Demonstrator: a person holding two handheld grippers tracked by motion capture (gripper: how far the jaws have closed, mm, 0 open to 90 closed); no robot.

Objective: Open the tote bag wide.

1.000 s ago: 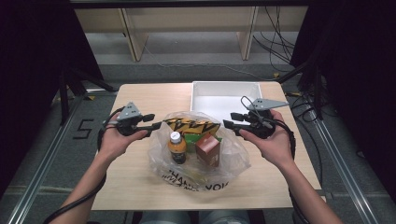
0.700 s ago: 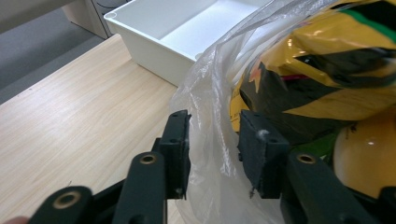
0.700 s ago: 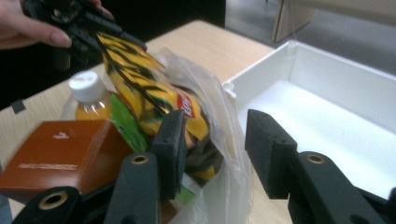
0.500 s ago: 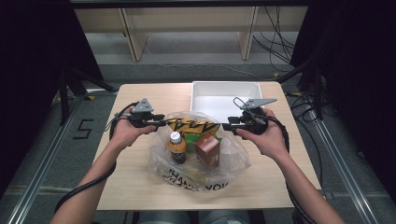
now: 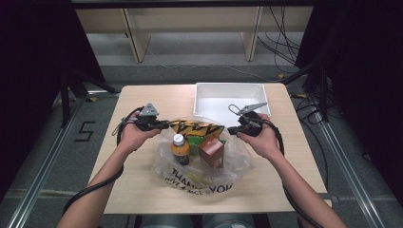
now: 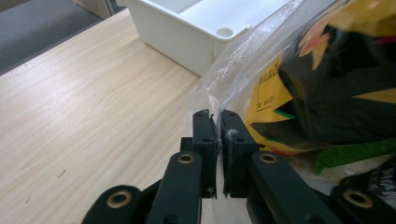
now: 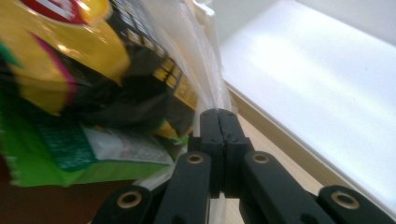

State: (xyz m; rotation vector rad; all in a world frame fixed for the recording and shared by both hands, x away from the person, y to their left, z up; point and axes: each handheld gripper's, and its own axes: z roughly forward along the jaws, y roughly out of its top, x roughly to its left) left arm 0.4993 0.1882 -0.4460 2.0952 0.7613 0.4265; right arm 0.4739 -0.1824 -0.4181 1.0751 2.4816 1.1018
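Nearest the person, the printed lower edge of the clear plastic bag (image 5: 202,164) lies flat on the worktop (image 5: 142,190), its lettering facing up, so the weight of the contents rests on the wood rather than on the film. Inside it, an orange-capped bottle (image 5: 179,148) stands beside a small brown carton (image 5: 211,151), with a green packet (image 5: 197,141) behind them and a yellow-and-black snack bag (image 5: 195,127) lying across the top towards the bag's mouth. At either side of that mouth the two tools have taken hold: the left hand-held gripper (image 6: 216,122) has just closed, its jaws pinching a thin fold of the film at the bag's left edge, and the right hand-held gripper (image 7: 218,120) has likewise just closed, its jaws pressed together on the film at the right edge. Gripping opposite edges like this looks meant to spread or lift the opening evenly, keeping the goods from spilling out one side. Just beyond the bag, touching or nearly touching its far edge, sits the empty white tray (image 5: 204,92), probably the place the groceries are bound for.
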